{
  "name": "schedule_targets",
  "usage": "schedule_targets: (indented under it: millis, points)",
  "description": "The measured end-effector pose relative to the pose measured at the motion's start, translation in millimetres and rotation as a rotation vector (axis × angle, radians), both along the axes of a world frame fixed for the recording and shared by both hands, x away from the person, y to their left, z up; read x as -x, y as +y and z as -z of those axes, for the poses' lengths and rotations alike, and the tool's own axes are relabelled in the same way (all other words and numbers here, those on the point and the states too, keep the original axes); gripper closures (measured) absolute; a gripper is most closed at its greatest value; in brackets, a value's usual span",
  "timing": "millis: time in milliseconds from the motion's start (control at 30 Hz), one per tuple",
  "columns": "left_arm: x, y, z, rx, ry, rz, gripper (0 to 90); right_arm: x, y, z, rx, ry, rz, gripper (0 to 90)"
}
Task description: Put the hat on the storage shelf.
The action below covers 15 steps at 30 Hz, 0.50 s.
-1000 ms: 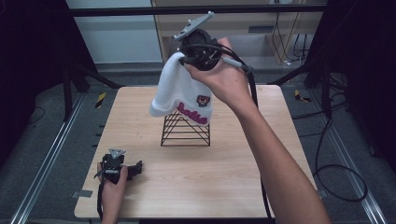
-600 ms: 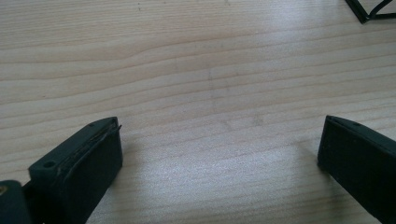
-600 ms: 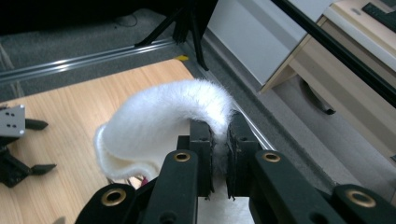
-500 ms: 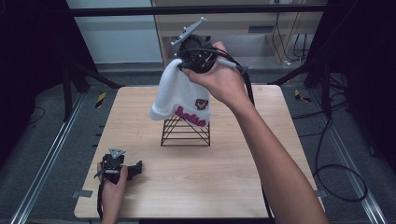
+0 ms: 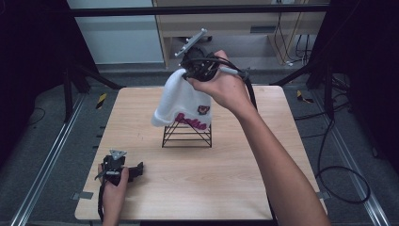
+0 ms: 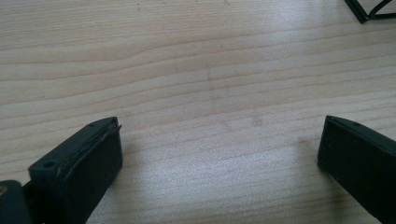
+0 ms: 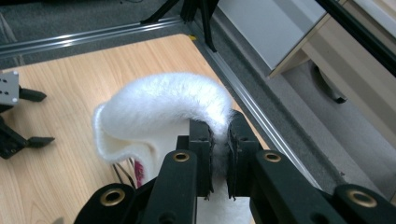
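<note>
High view, white fleece hat [image 5: 184, 101], pink lettering, draped over wire stand [image 5: 187, 134]

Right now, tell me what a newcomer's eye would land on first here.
First, the white fleece hat held up over the black wire stand at the middle of the wooden table, pinched by the right tool. Next, the left tool resting open near the table's front left corner.

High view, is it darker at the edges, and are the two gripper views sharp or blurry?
High view: table lit, both sides nearly black. Left gripper view: wood grain sharp, tongs soft, faint shadows beneath. Right gripper view: white hat slightly soft.
</note>
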<state>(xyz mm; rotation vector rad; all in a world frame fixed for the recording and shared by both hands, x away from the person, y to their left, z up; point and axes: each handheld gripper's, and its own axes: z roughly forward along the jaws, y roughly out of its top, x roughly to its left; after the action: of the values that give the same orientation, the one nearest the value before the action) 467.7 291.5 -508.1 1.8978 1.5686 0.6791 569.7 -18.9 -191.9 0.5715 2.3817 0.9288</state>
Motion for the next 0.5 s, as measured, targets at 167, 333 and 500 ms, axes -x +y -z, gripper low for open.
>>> schedule_targets:
  millis: [167,333,500]
  points:
    - [0.0,0.0,0.0,0.0,0.0,0.0,0.0,-2.2,-0.7,9.4,0.016,0.014,0.002,83.1]
    - [0.0,0.0,0.0,0.0,0.0,0.0,0.0,-3.6,-0.9,20.4,0.042,0.026,0.002,83.2]
    - [0.0,0.0,0.0,0.0,0.0,0.0,0.0,-5.5,-1.5,32.3,0.049,0.042,0.004,83.5]
